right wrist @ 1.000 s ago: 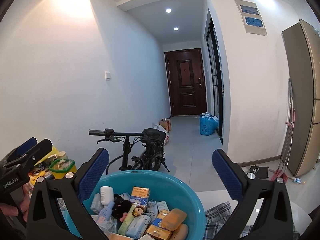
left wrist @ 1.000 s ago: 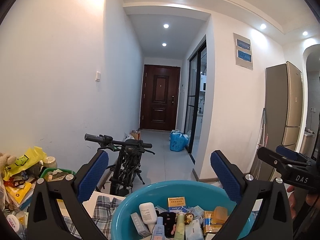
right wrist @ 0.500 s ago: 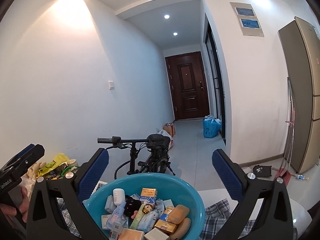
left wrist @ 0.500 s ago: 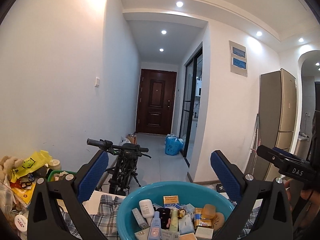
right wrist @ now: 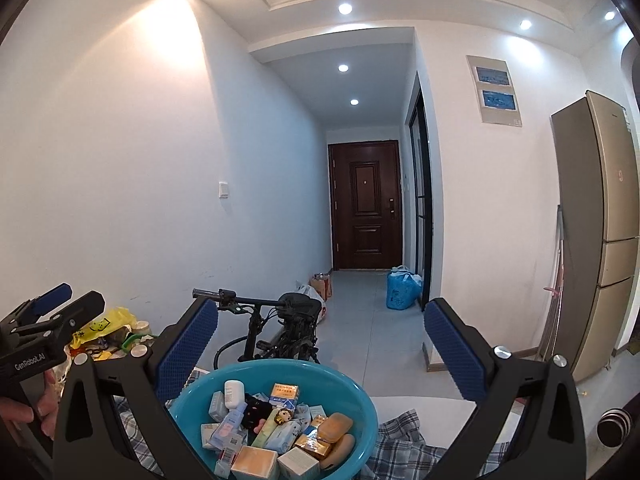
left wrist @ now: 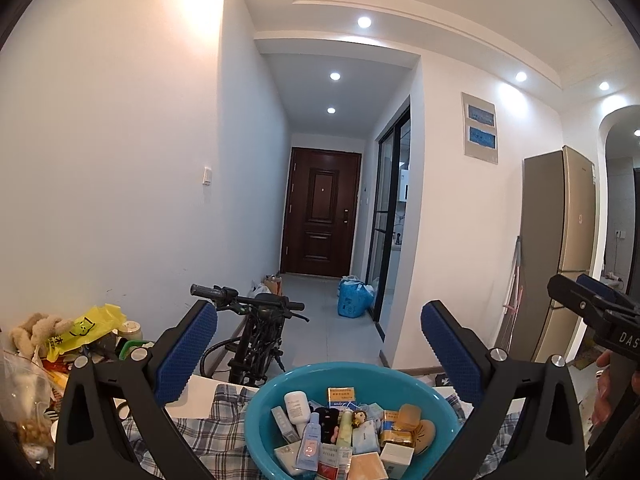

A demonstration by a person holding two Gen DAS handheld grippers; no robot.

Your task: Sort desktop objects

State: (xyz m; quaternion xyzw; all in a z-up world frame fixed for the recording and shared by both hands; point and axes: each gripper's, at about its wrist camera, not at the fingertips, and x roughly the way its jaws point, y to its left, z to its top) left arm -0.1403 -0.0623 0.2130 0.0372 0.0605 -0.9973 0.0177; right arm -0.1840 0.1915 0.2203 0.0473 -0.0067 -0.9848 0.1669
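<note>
A teal plastic basin (left wrist: 256, 420) sits on a plaid cloth (left wrist: 208, 436) on the table, full of small boxes, bottles and soaps. It also shows in the right wrist view (right wrist: 360, 400). My left gripper (left wrist: 318, 336) is open and empty, held above and behind the basin. My right gripper (right wrist: 320, 334) is open and empty, also above the basin. Each gripper shows at the edge of the other's view: the right one (left wrist: 592, 312) and the left one (right wrist: 48, 320).
A cluttered pile with a yellow bag (left wrist: 86, 330) and a plush toy (left wrist: 32, 330) lies at the table's left. A black bicycle (left wrist: 256, 328) stands behind the table by the wall. A fridge (right wrist: 600, 232) stands at the right. A hallway leads to a dark door (left wrist: 320, 216).
Both grippers have tilted and drawn back, so the basin shows more fully in both views. The jaws have stayed open.
</note>
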